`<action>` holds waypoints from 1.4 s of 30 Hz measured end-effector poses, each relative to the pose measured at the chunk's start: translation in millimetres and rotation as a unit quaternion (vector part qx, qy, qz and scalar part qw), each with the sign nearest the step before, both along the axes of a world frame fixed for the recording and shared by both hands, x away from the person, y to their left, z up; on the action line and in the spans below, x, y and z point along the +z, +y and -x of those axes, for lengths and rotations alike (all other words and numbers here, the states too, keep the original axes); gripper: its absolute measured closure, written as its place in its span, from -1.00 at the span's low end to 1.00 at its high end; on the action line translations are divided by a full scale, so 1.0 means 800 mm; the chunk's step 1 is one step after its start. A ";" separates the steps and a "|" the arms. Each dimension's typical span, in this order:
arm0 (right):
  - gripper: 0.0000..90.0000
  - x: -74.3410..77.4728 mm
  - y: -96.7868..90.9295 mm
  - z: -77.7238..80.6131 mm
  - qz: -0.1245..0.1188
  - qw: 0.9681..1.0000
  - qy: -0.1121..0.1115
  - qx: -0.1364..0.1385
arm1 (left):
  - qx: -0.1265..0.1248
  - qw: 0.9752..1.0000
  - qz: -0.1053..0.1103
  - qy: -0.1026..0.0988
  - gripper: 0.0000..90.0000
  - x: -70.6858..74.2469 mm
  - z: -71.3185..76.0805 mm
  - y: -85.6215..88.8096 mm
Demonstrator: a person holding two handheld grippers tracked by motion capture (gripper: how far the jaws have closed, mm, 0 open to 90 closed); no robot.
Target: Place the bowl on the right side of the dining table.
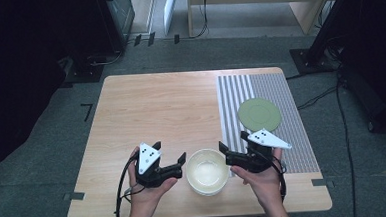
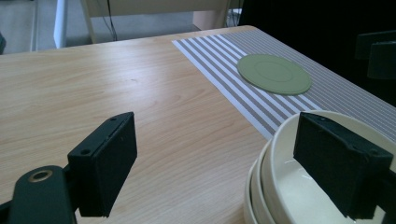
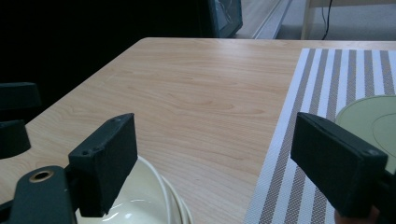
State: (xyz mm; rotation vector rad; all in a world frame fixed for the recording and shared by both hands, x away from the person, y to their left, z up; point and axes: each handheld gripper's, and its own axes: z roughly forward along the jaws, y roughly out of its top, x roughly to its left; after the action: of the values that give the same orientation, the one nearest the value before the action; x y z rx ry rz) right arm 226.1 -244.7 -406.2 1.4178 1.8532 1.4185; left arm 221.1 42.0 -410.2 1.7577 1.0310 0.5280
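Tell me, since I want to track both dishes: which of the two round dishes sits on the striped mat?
The flat green plate lies on the striped mat. The cream bowl stands on bare wood at the table's near edge, between the two grippers.

From above my side, the high camera looks forward and down on the whole pale wooden surface point(image 1: 161, 110), my forearms entering at the bottom edge and the dark floor beyond. The camera on my left claw point(image 2: 215, 163) sits low and close over the wood, facing across toward the grey-and-white striped placemat point(image 2: 233, 70) and the flat round green plate point(image 2: 273, 73). The one on my right claw point(image 3: 212, 163) rides equally low, facing the far edge. Both claw views share the stacked cream bowls point(image 2: 280, 186) at their lower edge, the striped mat and the green plate with the high view.
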 end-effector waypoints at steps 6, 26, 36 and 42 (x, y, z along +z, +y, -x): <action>-0.68 -0.003 0.004 0.002 0.003 1.000 0.004 0.006 | -0.010 1.000 -0.003 0.008 -0.70 -0.004 0.003 -0.008; -0.17 -0.026 0.019 0.008 0.024 0.999 0.015 0.030 | -0.053 0.998 -0.022 0.040 -0.27 -0.026 0.006 -0.031; 0.17 -0.036 0.017 0.017 0.019 0.999 0.027 0.035 | -0.054 0.995 -0.073 0.052 0.19 -0.035 -0.001 -0.048; 0.21 -0.041 0.020 0.023 0.022 0.998 0.034 0.052 | -0.062 0.992 -0.095 0.053 0.46 -0.037 -0.006 -0.056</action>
State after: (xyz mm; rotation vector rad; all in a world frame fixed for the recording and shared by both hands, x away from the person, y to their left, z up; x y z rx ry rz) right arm 207.6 -229.0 -438.9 1.3839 2.0139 1.3851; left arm 225.6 -2.7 -439.6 2.0223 0.9625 0.4703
